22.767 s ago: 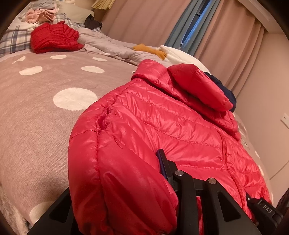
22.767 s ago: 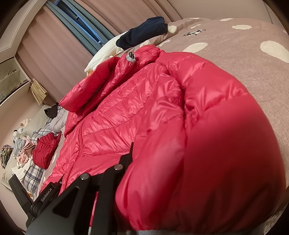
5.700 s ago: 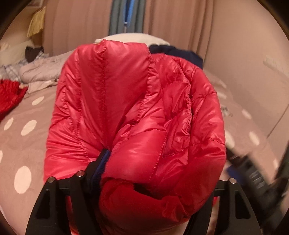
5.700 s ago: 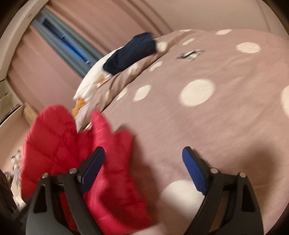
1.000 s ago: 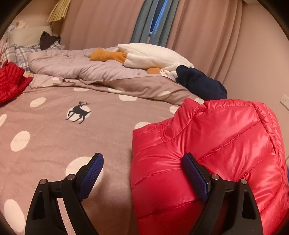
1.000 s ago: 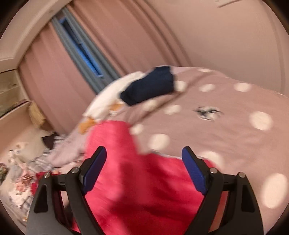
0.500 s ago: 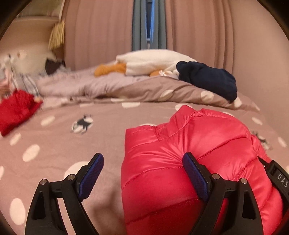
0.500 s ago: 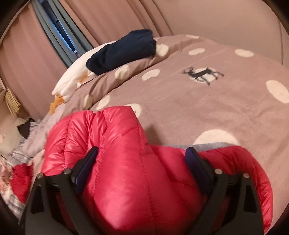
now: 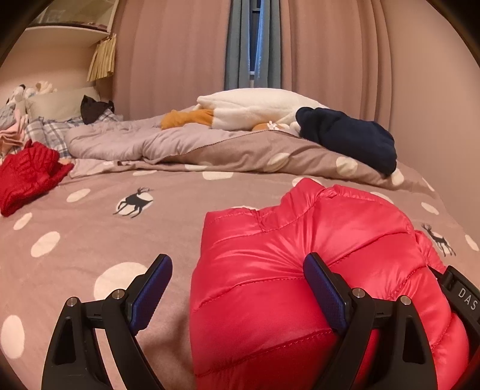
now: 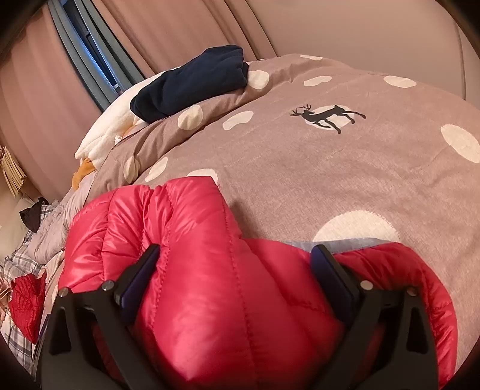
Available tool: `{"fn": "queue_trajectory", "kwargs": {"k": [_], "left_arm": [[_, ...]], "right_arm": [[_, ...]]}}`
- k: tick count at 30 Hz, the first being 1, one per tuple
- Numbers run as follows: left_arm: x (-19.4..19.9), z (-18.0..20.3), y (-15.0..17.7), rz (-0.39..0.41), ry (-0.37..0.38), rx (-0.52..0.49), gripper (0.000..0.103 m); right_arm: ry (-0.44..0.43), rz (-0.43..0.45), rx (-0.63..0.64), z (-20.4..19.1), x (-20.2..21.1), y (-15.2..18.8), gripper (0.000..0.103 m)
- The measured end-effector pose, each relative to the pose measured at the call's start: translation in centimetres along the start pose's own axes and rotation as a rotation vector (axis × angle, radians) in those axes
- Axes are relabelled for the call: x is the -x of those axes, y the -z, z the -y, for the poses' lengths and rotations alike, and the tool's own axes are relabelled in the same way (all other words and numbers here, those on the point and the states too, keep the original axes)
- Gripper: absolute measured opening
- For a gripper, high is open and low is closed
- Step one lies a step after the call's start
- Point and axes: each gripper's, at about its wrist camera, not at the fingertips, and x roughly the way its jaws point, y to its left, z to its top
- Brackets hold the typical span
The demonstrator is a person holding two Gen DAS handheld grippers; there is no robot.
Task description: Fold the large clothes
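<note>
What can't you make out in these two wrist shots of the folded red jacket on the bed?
- Near edge of the red jacket: cut off by the frame bottom in both views.
- Bedspread beneath it: covered by the jacket.
- Whether the open left gripper and right gripper press the jacket or just hover: unclear.
- Pile by the pillows: too small and warped in the left view.

Home bedroom: bed (image 9: 90, 240) under spotted, deer-print duvet (image 10: 330, 168); pillows (image 9: 60, 105) and plush toy (image 9: 252, 111) at far end; full-length curtains (image 9: 180, 54) behind; wall shelf (image 9: 69, 27) far left.
</note>
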Motion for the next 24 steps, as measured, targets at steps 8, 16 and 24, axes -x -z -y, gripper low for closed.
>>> {"fn": "queue_trajectory", "kwargs": {"k": [8, 16, 24], "left_arm": [[-0.14, -0.39, 0.10, -0.003, 0.017, 0.022, 0.090], [-0.23, -0.54, 0.13, -0.007, 0.024, 0.035, 0.091], [-0.54, -0.98, 0.17, -0.021, 0.053, 0.062, 0.093]], "right_arm": [[-0.003, 0.003, -0.002, -0.22, -0.17, -0.18, 0.098], [0.006, 0.007, 0.001, -0.38, -0.21, -0.12, 0.099], [-0.005, 0.009, -0.011, 0.04, -0.32, -0.03, 0.099]]}}
